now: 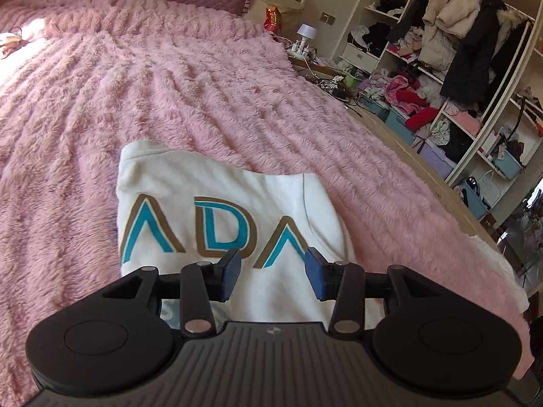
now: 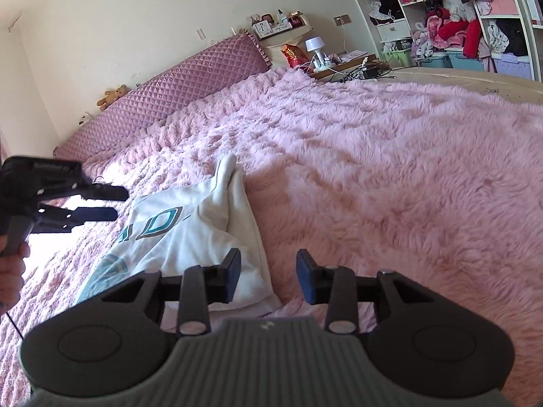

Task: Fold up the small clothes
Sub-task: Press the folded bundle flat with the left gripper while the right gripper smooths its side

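Note:
A small white top (image 1: 217,183) with teal and tan letters lies folded on the fluffy pink blanket (image 1: 169,84). My left gripper (image 1: 273,268) hangs over its near end, jaws open, with nothing between the blue pads. In the right wrist view the same top (image 2: 203,230) lies to the left, one folded flap rumpled on it. My right gripper (image 2: 268,274) stands open at the top's right edge, over the blanket (image 2: 390,186), its pads gripping nothing. The left gripper (image 2: 120,203) shows there too, open, raised beyond the top's left side, held by a hand (image 2: 12,268).
A purple quilted headboard (image 2: 190,84) with a teddy bear (image 2: 112,96) runs along the far side. A nightstand (image 2: 342,62) holds a white lamp, a snack bag and cables. Open wardrobe shelves (image 1: 441,78) stuffed with clothes stand beyond the bed's right edge.

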Available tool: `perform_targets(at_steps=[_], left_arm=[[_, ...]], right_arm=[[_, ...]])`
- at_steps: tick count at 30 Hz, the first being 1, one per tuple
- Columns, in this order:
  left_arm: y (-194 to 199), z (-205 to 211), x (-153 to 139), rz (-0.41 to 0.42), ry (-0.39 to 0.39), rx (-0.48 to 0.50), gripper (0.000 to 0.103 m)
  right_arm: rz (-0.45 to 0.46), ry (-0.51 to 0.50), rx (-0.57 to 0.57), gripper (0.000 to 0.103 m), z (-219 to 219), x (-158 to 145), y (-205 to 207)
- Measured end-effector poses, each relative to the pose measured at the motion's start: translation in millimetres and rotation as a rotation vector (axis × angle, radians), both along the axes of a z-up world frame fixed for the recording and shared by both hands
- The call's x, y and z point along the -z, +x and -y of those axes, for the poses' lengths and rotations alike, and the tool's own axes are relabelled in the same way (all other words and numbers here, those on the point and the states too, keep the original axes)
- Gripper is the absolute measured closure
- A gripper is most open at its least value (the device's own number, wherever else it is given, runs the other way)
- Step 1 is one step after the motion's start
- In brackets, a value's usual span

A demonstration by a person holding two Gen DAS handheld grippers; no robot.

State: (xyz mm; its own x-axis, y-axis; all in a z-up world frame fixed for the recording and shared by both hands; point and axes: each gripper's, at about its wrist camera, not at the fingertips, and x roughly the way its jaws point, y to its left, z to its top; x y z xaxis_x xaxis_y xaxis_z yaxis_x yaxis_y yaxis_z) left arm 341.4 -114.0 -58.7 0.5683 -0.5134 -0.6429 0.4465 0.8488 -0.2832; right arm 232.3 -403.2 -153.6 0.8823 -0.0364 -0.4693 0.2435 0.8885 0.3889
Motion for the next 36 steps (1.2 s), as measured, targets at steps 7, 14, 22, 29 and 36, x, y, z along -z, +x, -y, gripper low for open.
perform_targets(at_steps=[7,14,22,29,36], left_arm=[[-97,-36,29,0.117,0.257,0.022,0.048],[-115,-27,56,0.155,0.418,0.058,0.048],[-116,-17,65,0.201,0.442,0.077,0.085],[-127,-13,61,0.261,0.427,-0.009,0.094],[-116,-14,74,0.139,0.46,-0.116,0.096]], right_arm=[[-0.028,-0.066,-0.046,0.068,-17,-9,-4],[-0.034,-0.07,-0.041,0.066,-32,-15,-8],[-0.062,-0.127,-0.063,0.059,-43,-12,2],[-0.131,-0.122,-0.084,0.103,-40,2,20],[-0.111,-0.123,-0.085,0.103,-40,-1,12]])
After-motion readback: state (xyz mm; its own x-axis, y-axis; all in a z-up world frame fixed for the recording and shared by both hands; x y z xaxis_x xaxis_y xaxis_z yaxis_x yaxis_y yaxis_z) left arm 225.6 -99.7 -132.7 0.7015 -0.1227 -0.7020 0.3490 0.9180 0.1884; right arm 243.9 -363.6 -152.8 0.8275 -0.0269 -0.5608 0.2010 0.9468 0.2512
